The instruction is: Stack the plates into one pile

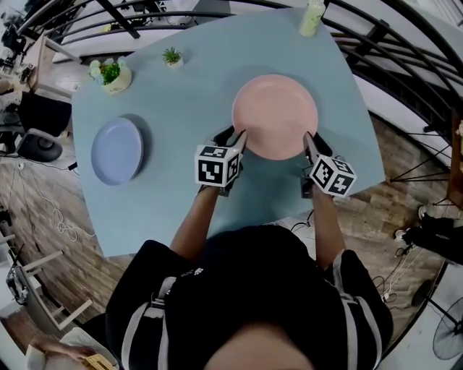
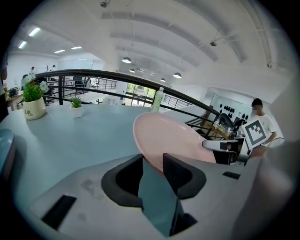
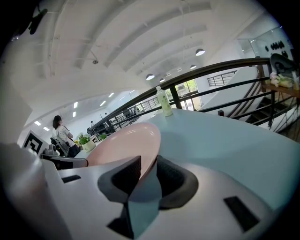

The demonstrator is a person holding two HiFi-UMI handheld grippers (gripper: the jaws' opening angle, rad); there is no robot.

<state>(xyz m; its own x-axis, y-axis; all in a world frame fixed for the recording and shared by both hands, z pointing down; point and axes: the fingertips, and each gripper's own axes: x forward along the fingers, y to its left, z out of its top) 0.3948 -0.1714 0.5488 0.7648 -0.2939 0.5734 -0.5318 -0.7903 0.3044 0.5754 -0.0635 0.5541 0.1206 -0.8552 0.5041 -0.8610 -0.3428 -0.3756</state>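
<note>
A pink plate (image 1: 275,115) is held over the light blue table (image 1: 210,87) by both grippers. My left gripper (image 1: 236,142) is shut on its near left rim, and the rim runs between the two dark pads (image 2: 153,165). My right gripper (image 1: 309,144) is shut on the near right rim (image 3: 148,169). In both gripper views the pink plate (image 2: 173,140) (image 3: 123,149) looks tilted and slightly off the table. A blue plate (image 1: 116,150) lies flat far to the left, and its edge shows in the left gripper view (image 2: 4,152).
A white pot with a plant (image 1: 111,74) and a small potted plant (image 1: 172,56) stand at the table's far left. A pale green bottle (image 1: 312,16) stands at the far edge. Dark railings (image 1: 391,43) run behind and to the right of the table.
</note>
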